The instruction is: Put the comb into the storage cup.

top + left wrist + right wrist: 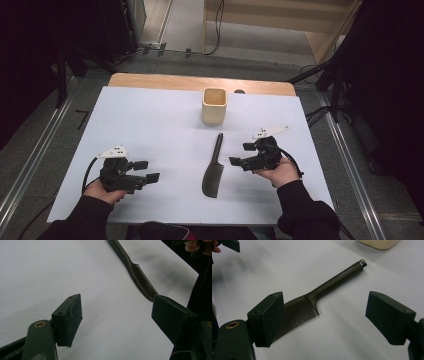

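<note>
High view: comb (214,170) flat between open left gripper (148,171), right gripper (241,154).

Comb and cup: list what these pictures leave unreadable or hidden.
- Comb: in the right gripper view, the right claw's left finger covers the far end of the teeth; the handle lettering is too small to read.
- Comb, left gripper view: the handle end is cut off by the top edge, the tooth end hidden behind the left claw's right finger.
- Cup: contents not visible in the high view; only its base shows in the right gripper view.
</note>
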The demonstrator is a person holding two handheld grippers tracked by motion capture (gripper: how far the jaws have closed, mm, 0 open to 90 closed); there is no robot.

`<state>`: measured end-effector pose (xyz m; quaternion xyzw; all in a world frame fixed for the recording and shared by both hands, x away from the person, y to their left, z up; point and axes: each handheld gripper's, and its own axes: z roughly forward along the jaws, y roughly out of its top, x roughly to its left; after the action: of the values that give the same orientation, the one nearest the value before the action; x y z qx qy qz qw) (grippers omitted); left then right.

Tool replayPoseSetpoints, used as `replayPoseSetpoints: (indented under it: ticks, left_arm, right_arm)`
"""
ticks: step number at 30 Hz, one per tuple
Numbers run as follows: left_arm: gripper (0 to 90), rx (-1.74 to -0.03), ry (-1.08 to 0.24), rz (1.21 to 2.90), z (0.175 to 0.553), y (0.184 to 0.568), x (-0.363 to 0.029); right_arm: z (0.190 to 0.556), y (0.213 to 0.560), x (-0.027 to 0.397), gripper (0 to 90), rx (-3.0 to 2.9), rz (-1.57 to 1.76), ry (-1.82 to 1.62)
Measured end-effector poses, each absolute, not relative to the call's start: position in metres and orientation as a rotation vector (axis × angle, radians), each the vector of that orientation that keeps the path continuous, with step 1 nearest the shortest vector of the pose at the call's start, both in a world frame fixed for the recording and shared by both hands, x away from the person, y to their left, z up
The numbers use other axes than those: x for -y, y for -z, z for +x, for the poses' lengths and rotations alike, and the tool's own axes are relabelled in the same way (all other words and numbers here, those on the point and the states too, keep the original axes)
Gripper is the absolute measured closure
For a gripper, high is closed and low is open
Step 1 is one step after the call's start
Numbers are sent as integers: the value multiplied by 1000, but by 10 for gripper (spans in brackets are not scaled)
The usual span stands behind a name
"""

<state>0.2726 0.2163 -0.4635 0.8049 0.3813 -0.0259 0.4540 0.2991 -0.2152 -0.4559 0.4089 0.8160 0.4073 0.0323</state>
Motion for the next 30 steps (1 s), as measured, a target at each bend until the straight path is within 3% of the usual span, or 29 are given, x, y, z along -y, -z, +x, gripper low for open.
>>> replayPoseSetpoints:
  ticks: [6, 30]
  left_arm:
    - [251, -939, 63, 1989, 273, 463, -216]
    - [252, -943, 64, 1988, 273, 464, -217]
  right_arm:
    - [307, 456, 212, 192, -2481, 1279, -1238]
    - [335, 448, 190, 193, -2513, 1240, -1247]
